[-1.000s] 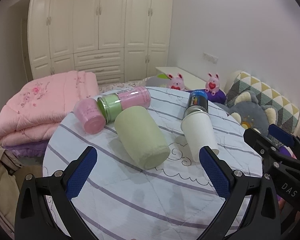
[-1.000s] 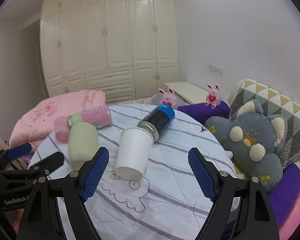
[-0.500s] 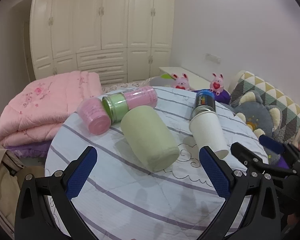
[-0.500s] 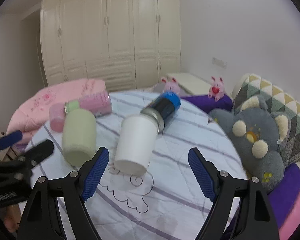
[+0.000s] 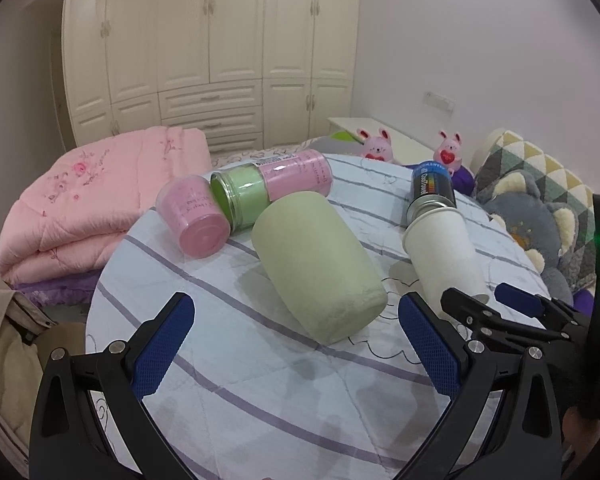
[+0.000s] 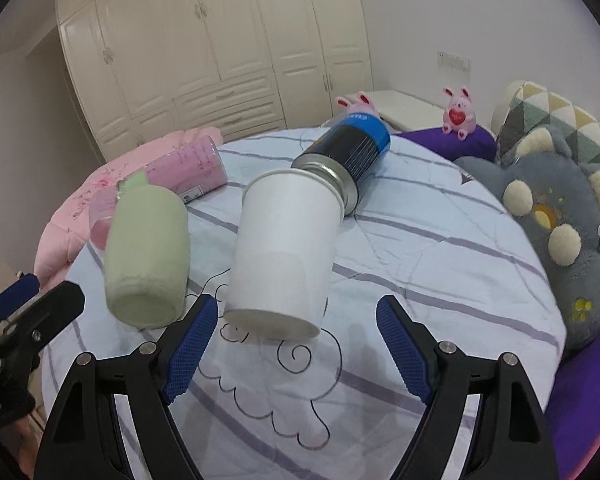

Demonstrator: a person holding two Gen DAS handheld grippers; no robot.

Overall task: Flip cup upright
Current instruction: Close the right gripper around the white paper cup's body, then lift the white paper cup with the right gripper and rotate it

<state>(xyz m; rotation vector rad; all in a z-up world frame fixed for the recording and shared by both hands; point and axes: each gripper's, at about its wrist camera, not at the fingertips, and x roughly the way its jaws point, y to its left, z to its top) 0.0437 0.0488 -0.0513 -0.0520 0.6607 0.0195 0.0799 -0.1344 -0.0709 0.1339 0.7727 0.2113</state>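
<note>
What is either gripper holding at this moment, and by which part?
Nothing is held. The left gripper is open short of the green cup, and the right gripper is open short of the white cup.

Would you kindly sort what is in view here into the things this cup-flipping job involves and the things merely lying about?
Belongs to the job:
- white cup, lying on its side
- green cup, also on its side
- right gripper, jaws open
- left gripper, jaws open

Lying about:
- blue can
- pink jar
- pink and green bottle
- grey plush
- pink quilt
</note>
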